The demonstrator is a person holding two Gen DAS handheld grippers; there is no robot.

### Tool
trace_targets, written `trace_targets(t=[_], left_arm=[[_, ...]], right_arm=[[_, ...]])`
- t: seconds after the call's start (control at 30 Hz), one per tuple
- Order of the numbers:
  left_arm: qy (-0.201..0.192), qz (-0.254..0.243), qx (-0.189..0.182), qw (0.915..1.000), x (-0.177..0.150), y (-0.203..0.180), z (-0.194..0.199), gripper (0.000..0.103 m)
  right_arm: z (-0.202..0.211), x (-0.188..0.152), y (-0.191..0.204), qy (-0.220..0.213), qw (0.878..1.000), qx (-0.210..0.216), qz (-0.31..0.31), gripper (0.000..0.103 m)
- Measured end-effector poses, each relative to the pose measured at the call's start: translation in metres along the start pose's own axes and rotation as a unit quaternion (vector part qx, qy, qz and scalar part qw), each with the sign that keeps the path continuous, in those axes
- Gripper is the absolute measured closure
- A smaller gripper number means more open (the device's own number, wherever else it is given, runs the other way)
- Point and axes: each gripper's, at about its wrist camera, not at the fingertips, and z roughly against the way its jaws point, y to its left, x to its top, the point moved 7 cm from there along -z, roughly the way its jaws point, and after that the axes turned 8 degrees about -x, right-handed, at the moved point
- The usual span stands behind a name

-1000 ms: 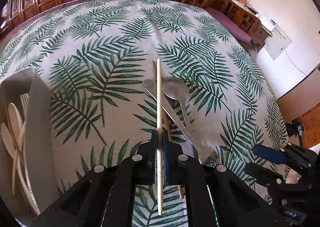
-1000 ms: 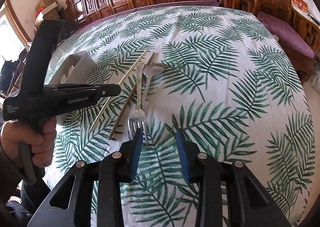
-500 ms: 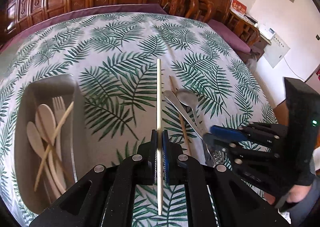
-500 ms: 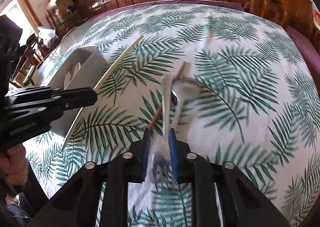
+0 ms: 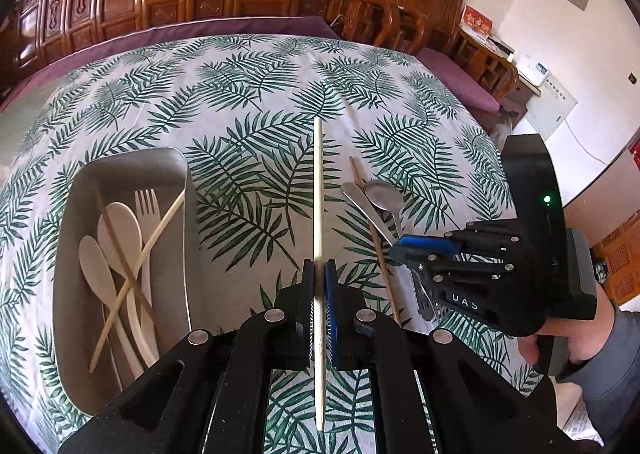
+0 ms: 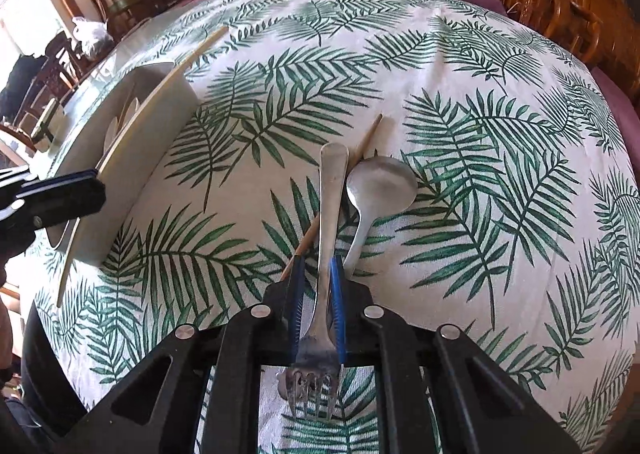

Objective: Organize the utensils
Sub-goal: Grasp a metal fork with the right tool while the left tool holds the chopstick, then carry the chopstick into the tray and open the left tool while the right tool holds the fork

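- Left gripper (image 5: 319, 278): fingers pinching a pale chopstick (image 5: 318, 189), held above the tabletop (image 5: 248, 101) beside the tray (image 5: 64, 294).
- Right gripper (image 6: 317, 282): fingers pinching a metal fork (image 6: 332, 189); tines partly hidden.
- Spoon (image 6: 380, 185) and brown chopstick (image 6: 370, 137) alongside, partly covered.

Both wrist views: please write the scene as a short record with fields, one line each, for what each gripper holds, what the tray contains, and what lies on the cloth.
left gripper: shut on pale chopstick, held above the cloth
right gripper: shut on metal fork, tines toward the camera
tray: left of the left gripper; holds two pale spoons, a pale fork and two crossed chopsticks
on tablecloth: metal spoon and brown chopstick, beside the fork
fork lifted or resting: cannot tell
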Motion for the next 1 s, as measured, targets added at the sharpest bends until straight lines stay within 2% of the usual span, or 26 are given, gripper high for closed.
trace_targets(t=[0.2,0.6,0.83,1.0], left_arm=[[-0.007,0.0,-0.001,1.0,-0.002,0.002,0.009,0.099],[-0.019,0.002,0.002,0.9998,-0.003,0.011,0.028,0.099],[-0.033,0.003,0.009,0.9994,-0.001,0.015,0.045,0.098],[-0.04,0.003,0.016,0.9991,-0.001,0.022,0.057,0.098]], right_arm=[[-0.009,0.003,0.006,0.023,0.999,-0.023,0.018,0.09],[-0.006,-0.003,0.009,0.019,0.998,-0.05,0.026,0.091],[-0.006,-0.004,0.006,0.026,0.999,-0.042,-0.006,0.095],[0.011,-0.009,0.008,0.008,0.999,-0.032,-0.024,0.095]])
